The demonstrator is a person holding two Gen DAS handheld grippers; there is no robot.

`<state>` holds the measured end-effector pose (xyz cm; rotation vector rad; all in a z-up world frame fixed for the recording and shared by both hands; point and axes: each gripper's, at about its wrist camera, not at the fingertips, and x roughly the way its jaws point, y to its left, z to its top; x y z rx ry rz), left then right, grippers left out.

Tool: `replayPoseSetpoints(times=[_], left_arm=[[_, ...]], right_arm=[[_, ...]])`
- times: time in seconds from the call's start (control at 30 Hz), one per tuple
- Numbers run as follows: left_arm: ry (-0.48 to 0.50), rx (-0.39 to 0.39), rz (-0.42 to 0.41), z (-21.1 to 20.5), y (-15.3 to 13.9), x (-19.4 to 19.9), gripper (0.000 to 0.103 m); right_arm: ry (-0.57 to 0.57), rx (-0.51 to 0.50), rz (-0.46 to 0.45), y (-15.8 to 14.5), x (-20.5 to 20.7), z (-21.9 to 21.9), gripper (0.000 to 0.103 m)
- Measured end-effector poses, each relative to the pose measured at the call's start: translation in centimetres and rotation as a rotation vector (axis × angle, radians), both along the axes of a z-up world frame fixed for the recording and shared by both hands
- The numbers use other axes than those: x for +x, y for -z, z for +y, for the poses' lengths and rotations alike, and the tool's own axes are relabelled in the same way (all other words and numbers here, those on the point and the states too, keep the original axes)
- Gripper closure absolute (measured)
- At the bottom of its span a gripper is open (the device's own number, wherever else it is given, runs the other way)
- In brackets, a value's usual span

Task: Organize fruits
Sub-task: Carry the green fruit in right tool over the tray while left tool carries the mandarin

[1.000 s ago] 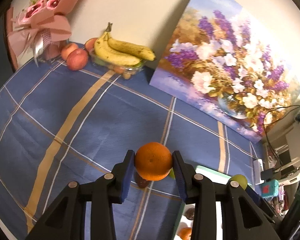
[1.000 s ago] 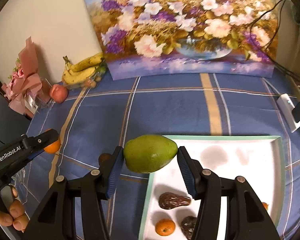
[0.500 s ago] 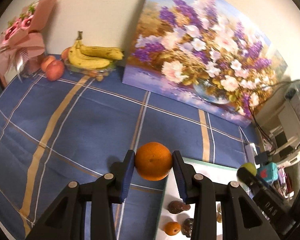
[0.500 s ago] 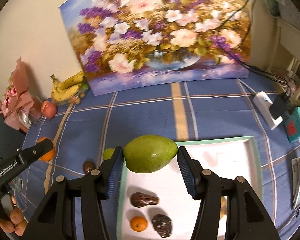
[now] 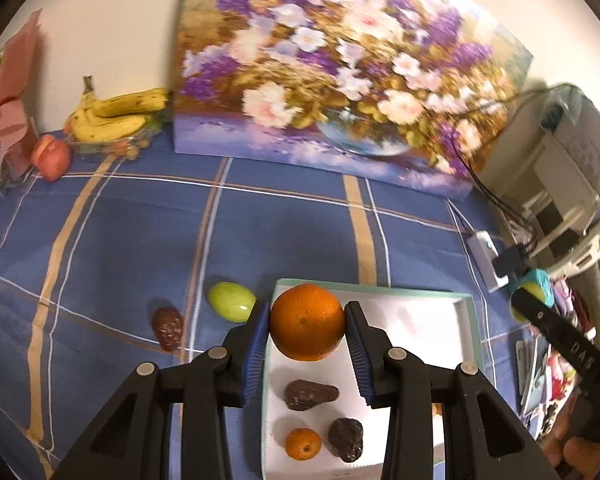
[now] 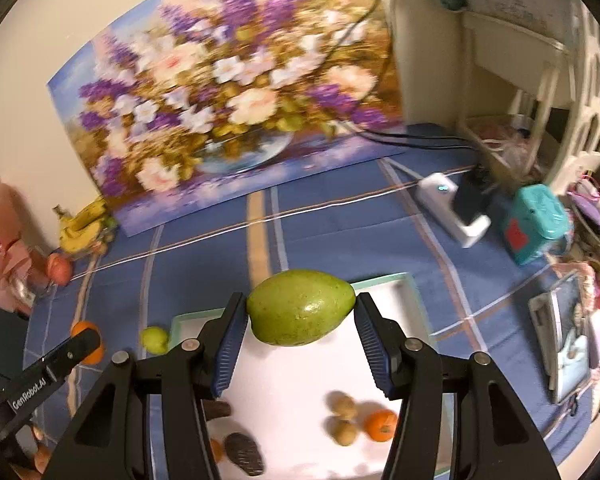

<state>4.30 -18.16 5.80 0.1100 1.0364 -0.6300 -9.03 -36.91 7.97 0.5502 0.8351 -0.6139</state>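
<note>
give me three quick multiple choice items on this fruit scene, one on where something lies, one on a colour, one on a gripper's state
1. Where does the small green fruit lie?
A. on the blue tablecloth left of the tray
B. inside the tray
C. beside the bananas

2. What colour is the fruit in the left gripper?
A. green
B. orange
C. red

3. How does the right gripper stand?
A. open and empty
B. shut on a banana
C. shut on the green mango

Answers: 1 A, it rests on the blue tablecloth just outside the tray. 2 B, the orange sits between the pads. 3 C, both pads press the green mango.
</note>
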Motion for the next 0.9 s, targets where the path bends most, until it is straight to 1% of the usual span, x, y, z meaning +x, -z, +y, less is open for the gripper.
replayPoseSetpoints(times=[0.23, 0.43, 0.57, 0.77, 0.9], left_arm=[[0.058, 0.031, 0.007, -2.1, 0.9, -1.3, 0.063], [0.109, 0.078, 0.005, -4.1, 2.1, -2.7, 0.062], [0.138, 0.125, -0.003, -5.4, 3.2, -3.6, 0.063], [0.171, 0.196, -0.006, -6.8, 5.2, -4.6, 0.062], [0.180, 0.230, 0.002, -7.2, 6.5, -4.8, 0.062]], right_arm=[[0.041, -0.010, 0.008, 0.1, -1.9, -1.6, 0.046], [0.046, -0.016, 0.002, 0.0, -2.4, -1.9, 0.046], [0.044, -0.009, 0.023, 0.4, -2.4, -2.2, 0.046], [0.037, 0.035, 0.074, 2.7, -1.8, -2.8, 0.046], [0.041, 0.052, 0.117, 4.4, -1.5, -3.1, 0.046]])
